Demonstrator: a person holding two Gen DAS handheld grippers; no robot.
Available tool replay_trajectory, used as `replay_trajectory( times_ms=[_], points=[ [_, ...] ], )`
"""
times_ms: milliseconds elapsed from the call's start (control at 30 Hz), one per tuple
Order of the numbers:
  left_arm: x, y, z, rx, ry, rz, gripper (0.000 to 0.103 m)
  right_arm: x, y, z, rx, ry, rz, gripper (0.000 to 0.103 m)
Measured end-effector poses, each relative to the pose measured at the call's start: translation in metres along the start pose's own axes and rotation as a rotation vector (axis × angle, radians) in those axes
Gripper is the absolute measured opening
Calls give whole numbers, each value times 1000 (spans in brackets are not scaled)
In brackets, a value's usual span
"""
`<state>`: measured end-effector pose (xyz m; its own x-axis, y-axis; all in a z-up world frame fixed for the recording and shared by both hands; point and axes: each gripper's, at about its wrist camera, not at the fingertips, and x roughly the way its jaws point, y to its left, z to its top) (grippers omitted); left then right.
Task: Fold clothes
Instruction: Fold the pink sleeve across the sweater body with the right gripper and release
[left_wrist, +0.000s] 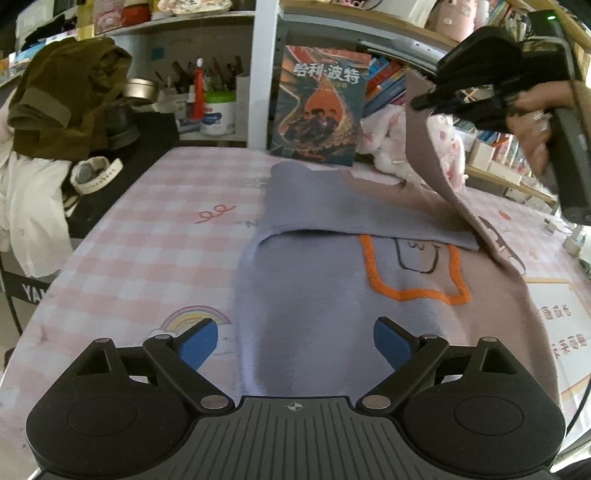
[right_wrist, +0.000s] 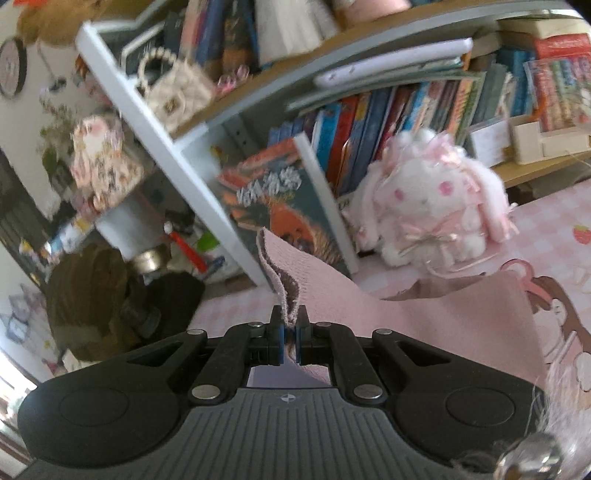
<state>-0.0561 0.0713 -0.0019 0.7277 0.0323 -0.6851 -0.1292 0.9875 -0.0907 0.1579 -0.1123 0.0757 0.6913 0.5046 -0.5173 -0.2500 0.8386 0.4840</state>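
A lavender and mauve knitted garment (left_wrist: 325, 280) with an orange stitched outline lies on the pink checked table cover (left_wrist: 147, 236). Its left part is folded over on top. My left gripper (left_wrist: 295, 341) hovers open just above the garment's near end, nothing between its blue pads. At the upper right, my right gripper (left_wrist: 424, 101) holds the garment's right edge lifted in the air. In the right wrist view that gripper (right_wrist: 290, 325) is shut on a bunched fold of pink-mauve knit (right_wrist: 280, 280), and the cloth hangs down to the table.
A blue picture book (left_wrist: 321, 107) leans on the white shelf post at the back. A white and pink plush rabbit (right_wrist: 432, 206) sits beside it. An olive garment (left_wrist: 62, 99) is piled at the left over dark items. A person's hand (left_wrist: 532, 110) grips the right tool.
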Motion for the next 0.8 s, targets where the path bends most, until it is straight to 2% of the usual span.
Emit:
replay_trajectory(
  times_ms=[300, 400, 433, 500, 667, 800],
  points=[
    [-1, 8, -2, 19, 27, 38, 94, 65, 16, -31, -91, 111, -77, 6],
    [-1, 8, -2, 30, 34, 47, 94, 78, 19, -38, -98, 153, -63, 14],
    [0, 9, -2, 31, 37, 49, 94, 81, 19, -39, -99, 165, -44, 29],
    [2, 10, -1, 30, 43, 48, 94, 81, 23, -41, -110, 165, -2, 47],
    [5, 10, 2, 30, 43, 30, 94, 63, 26, -42, -136, 152, 61, 53],
    [9, 7, 5, 40, 43, 0, 94, 42, 14, -47, -133, 156, 42, 55]
  ],
)
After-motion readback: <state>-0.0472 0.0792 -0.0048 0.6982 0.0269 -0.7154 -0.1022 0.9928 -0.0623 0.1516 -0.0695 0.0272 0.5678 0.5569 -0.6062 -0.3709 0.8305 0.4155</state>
